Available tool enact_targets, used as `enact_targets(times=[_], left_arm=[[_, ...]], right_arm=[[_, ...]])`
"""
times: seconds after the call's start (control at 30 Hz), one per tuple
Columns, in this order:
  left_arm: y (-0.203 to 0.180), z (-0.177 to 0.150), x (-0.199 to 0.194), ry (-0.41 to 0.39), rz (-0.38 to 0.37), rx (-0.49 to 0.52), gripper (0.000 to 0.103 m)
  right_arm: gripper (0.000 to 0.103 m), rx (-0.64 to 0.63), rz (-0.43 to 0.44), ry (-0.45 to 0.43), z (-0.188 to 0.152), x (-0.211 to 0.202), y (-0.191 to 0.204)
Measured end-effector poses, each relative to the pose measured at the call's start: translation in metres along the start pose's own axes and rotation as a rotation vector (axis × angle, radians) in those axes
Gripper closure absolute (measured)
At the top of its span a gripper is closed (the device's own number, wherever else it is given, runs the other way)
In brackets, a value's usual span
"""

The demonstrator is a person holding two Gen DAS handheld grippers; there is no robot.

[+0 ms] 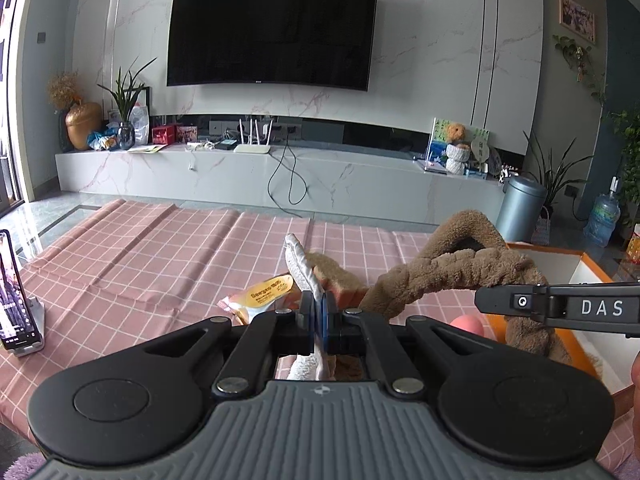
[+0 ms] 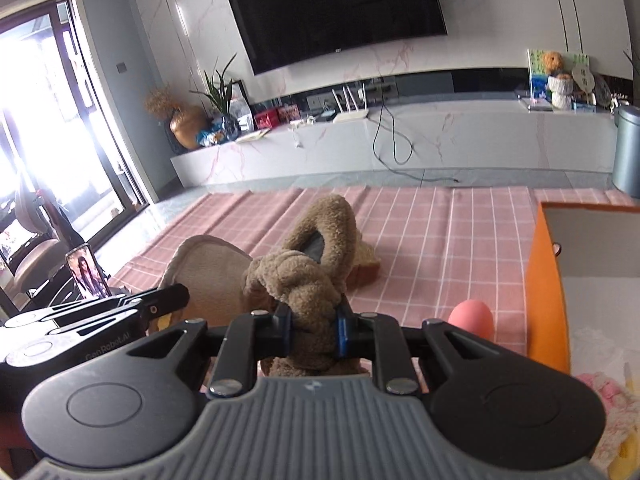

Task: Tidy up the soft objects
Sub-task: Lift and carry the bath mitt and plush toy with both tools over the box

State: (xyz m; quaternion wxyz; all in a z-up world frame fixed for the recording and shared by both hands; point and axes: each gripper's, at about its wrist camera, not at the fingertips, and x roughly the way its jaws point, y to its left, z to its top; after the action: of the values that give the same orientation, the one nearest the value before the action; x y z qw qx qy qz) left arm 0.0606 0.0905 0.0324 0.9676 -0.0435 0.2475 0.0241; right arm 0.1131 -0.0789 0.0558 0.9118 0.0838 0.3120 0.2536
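My left gripper (image 1: 319,322) is shut on the edge of a white and beige cloth pad (image 1: 305,268), held above the pink checked tablecloth (image 1: 140,248). The pad shows as a beige oval (image 2: 208,270) in the right wrist view, next to my left gripper (image 2: 176,294). My right gripper (image 2: 314,330) is shut on a brown plush headband (image 2: 312,264) and lifts it over the table. In the left wrist view the headband (image 1: 452,264) hangs from my right gripper (image 1: 486,300) at the right. A pink ball (image 2: 471,318) lies by the orange box (image 2: 546,280).
A snack packet (image 1: 260,298) and a tan plush piece (image 2: 366,266) lie on the cloth. A phone on a stand (image 1: 12,304) is at the table's left edge. The orange box holds pink and white soft things (image 2: 604,392). A TV cabinet stands beyond.
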Motion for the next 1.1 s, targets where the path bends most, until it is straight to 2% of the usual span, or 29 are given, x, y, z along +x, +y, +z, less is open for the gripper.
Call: enact_targets(times=[0.2,0.53,1.1], left_arm=[[-0.010,0.007,-0.015,-0.031,-0.018,0.017,0.100],[-0.038,0.019,-0.023,-0.061,-0.085,0.056,0.100],[-0.153,0.062,0.001,-0.091,-0.337,0.201,0.100]], right_arm=[[0.084,0.010,-0.018,-0.092,0.006,-0.040,-0.006],[0.084,0.017,-0.115,-0.213,0.015,-0.101,-0.029],[0.085,-0.085,-0.350,-0.256,0.056,-0.156,-0.101]])
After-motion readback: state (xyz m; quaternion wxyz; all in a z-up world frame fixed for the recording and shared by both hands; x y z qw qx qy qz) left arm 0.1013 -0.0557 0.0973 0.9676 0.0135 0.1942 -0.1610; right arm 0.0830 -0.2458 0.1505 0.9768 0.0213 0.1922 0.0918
